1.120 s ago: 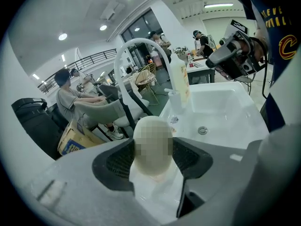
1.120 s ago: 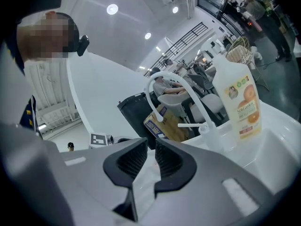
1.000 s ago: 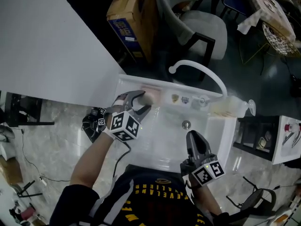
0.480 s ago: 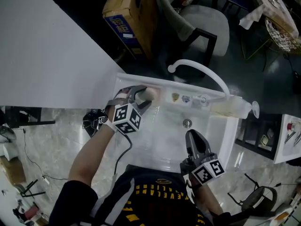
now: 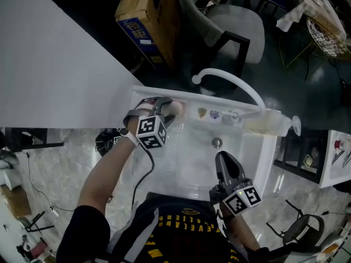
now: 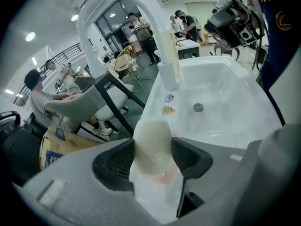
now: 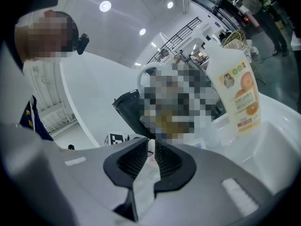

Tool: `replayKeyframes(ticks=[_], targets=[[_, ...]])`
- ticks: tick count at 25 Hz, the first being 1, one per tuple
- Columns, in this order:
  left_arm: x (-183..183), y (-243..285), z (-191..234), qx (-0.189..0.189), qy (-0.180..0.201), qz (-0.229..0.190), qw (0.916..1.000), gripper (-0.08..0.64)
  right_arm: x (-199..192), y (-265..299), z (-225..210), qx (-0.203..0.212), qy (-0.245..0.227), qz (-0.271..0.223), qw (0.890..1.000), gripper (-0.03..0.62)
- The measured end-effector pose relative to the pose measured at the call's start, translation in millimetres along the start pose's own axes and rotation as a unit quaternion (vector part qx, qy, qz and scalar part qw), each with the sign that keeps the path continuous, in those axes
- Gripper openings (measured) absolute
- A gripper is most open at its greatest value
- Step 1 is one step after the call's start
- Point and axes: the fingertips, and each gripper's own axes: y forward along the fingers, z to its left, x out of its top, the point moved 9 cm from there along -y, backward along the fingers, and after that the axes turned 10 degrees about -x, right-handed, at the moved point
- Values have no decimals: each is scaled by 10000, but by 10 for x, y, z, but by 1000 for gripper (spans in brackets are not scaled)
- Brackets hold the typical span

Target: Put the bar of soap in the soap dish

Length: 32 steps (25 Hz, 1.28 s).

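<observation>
Overhead, we see the left gripper (image 5: pixel 166 109) at the sink's (image 5: pixel 263 159) back-left rim and the right gripper (image 5: pixel 224 163) over its near rim, with open basin between them.

Left gripper view: the jaws clamp the bar of soap (image 6: pixel 153 142), upright over the sink's rim, with a pinkish patch beneath.

Right gripper view: the jaws are nearly touching, with nothing between. A bottle (image 7: pixel 237 93) stands on the sink's far rim.

One each: soap bar (image 6: pixel 153 142), sink (image 5: pixel 193 166), tap (image 5: pixel 231 81), bottle (image 7: pixel 236 94), left claw (image 5: pixel 166 111), right claw (image 7: pixel 151 150).

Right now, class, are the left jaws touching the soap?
Touching. The left gripper view shows both jaws pressed against opposite sides of the soap, with no gap.
</observation>
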Motion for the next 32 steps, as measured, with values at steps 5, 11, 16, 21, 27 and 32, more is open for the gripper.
replayKeyframes(ticks=[5, 11, 16, 21, 27, 32], targets=[[-59, 118, 23, -139, 81, 160, 9997, 258, -25, -23, -7, -36, 42, 30, 10000, 46], [-99, 234, 48, -266, 248, 365, 9987, 258, -34, -29, -5, -47, 78, 47, 9999, 44], [-117, 336, 66, -355, 377, 542, 9972, 258, -49, -38, -19, -49, 125, 71, 9999, 43], [-146, 415, 62, -442, 485, 678, 9955, 258, -39, -50, -30, -74, 131, 68, 9999, 43], [-158, 489, 76, -591, 582, 829, 9931, 258, -63, -64, -42, -150, 220, 81, 9996, 41], [-160, 536, 81, -708, 672, 957, 9906, 258, -120, -74, -15, -137, 257, 157, 9995, 40]])
